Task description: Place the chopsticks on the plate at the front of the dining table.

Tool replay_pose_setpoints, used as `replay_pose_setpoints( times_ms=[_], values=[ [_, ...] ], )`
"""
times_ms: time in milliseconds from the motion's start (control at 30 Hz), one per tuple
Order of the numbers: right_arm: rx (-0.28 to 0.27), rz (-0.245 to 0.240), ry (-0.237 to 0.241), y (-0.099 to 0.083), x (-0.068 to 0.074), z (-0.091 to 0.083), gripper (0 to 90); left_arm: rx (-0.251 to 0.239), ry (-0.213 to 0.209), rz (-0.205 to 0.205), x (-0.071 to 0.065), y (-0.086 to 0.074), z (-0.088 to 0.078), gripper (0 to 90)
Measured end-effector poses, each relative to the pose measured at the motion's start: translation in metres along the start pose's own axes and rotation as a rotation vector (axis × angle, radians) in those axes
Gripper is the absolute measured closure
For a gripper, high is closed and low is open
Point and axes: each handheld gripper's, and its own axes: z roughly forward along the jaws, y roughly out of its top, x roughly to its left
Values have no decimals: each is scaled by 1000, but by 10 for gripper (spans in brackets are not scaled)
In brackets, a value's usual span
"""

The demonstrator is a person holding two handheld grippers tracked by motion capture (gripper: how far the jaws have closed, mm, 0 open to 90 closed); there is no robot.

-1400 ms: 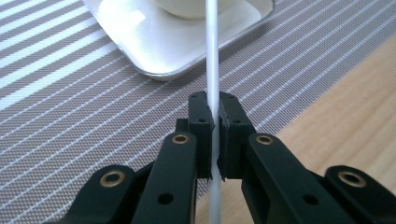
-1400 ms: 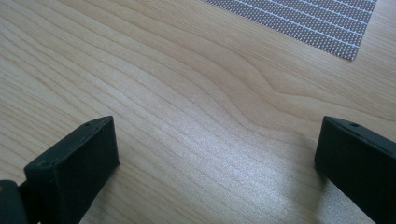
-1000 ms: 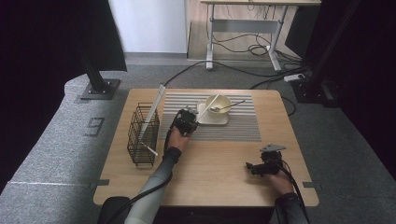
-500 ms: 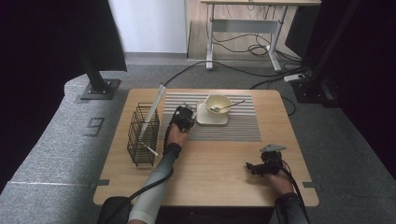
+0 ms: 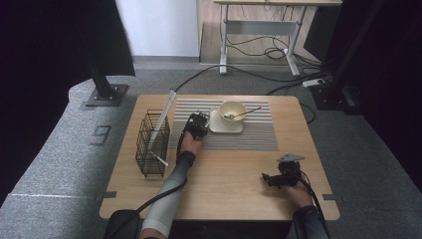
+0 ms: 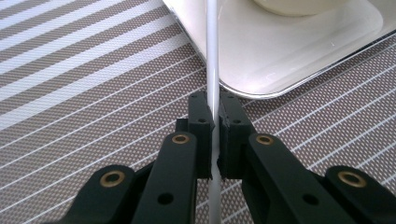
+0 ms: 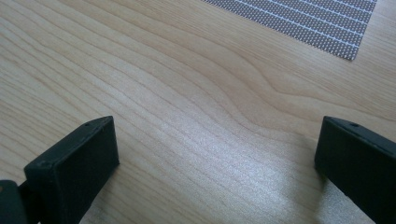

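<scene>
The work looks partly done: a thin white stick (image 6: 213, 56) is clamped in the left gripper (image 6: 213, 122) at the centre of its view, just below a white plate (image 6: 299, 56) on the striped mat (image 6: 84, 70); where it belongs I cannot tell, so setting it down remains. The jaws pinch it nearly closed. The right gripper (image 5: 271, 178), lower right of the high view, rests wide and empty over bare table (image 7: 196, 93).

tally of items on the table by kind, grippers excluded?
Wire rack: 1
Striped placemat: 1
Square plate: 1
Bowl: 1
Spoon: 1
White sticks: 2, one in the rack, one clamped in the left gripper
Total: 7
</scene>
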Motion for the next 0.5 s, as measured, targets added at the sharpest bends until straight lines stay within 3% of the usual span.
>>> replay_pose_setpoints(
  times_ms=[500],
  values=[
    [0, 1, 0, 0, 0, 0, 0, 6, -14, 4, -3, 0, 9, 839]
  ],
)
